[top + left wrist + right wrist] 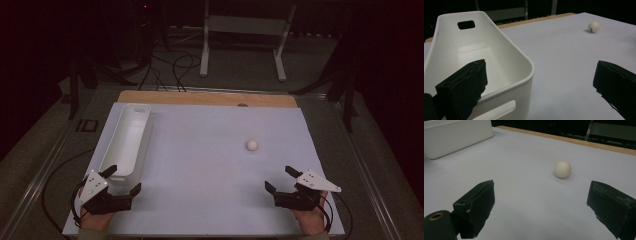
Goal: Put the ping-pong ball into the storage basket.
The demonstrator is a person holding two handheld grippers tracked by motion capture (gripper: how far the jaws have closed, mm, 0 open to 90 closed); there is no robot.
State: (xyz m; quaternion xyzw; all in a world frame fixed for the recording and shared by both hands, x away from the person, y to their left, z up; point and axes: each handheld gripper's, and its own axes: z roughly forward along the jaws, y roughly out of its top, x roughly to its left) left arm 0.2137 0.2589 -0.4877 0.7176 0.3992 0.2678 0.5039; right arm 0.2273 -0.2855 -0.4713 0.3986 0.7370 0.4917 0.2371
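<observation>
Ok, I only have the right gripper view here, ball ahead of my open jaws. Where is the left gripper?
Observer: In the high view the left gripper sits at the near end of the white bin, jaws open.
Operator: Anything inside that bin?
Observer: The left gripper view looks into the white bin, and the part of its floor that shows is bare.
Operator: Any marking on the ball?
Observer: Yes, the left gripper view shows a small dark mark on the ball.
Operator: And my right gripper?
Observer: The high view shows the right gripper near the table's front edge, well short of the ball.
</observation>
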